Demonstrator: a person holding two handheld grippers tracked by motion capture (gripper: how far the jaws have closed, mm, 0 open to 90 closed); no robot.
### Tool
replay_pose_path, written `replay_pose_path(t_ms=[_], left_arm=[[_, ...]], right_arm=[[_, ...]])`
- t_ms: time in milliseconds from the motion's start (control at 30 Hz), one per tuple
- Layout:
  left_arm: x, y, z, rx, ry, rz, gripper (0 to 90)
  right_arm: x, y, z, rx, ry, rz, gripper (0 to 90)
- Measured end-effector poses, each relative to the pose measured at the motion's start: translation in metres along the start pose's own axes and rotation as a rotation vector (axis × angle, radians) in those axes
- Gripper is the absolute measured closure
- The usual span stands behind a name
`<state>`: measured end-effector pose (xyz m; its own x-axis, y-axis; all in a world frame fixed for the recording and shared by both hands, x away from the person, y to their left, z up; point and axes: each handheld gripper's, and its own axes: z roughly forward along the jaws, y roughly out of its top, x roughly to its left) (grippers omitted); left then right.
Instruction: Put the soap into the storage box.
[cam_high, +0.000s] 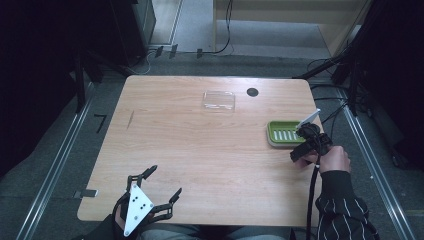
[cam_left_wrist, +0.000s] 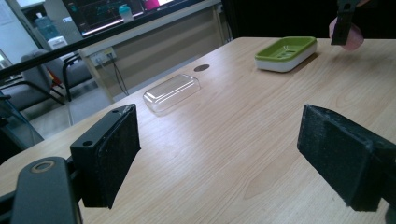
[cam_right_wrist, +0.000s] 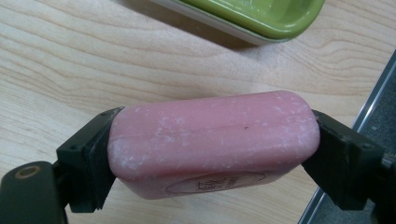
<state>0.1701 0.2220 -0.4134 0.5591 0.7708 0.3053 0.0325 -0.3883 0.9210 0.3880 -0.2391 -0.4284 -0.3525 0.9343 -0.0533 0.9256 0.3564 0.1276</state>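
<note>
Two black jaws of the right gripper (cam_right_wrist: 212, 149) clamp a pink bar of soap (cam_right_wrist: 212, 140) by its short ends, one pad pressed flat against each end, so the bar's long axis runs straight across from jaw to jaw. An oval stamp shows on the bar's lower face in the right gripper view, and its surface is dusted with pale scuffs. Held just clear of the wooden table (cam_high: 200, 145), the soap sits near the table's right edge, just short of a green soap dish (cam_high: 284, 133) with a white base, which lies beyond the jaws. From the high view the right gripper (cam_high: 305, 147) hovers beside the dish's near right corner, gripped by a hand in a striped sleeve. At the table's near left corner the left gripper (cam_high: 165, 182) stands wide open, nothing between its pads. A clear plastic lid (cam_high: 218, 100) rests well apart, toward the far edge.
</note>
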Motion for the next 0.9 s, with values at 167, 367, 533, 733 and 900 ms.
replay_pose_path(t_ms=[167,367,533,733,900], left_arm=[[0.0,0.0,0.0,0.0,-0.001,0.0,13.6],[0.0,0.0,0.0,0.001,-0.001,0.001,13.6],[0.0,0.0,0.0,0.002,-0.001,-0.002,13.6],[0.0,0.0,0.0,0.001,0.0,0.0,13.6],[0.0,0.0,0.0,0.001,0.0,-0.002,13.6]], right_arm=[[-0.001,0.004,-0.001,-0.002,-0.002,-0.004,13.7],[-0.002,0.009,-0.003,-0.005,0.002,-0.008,13.7],[-0.004,0.013,-0.004,-0.006,0.006,-0.005,13.7],[-0.006,0.017,-0.003,-0.005,0.004,-0.01,13.7],[-0.008,0.02,-0.004,-0.004,0.004,-0.005,13.7]])
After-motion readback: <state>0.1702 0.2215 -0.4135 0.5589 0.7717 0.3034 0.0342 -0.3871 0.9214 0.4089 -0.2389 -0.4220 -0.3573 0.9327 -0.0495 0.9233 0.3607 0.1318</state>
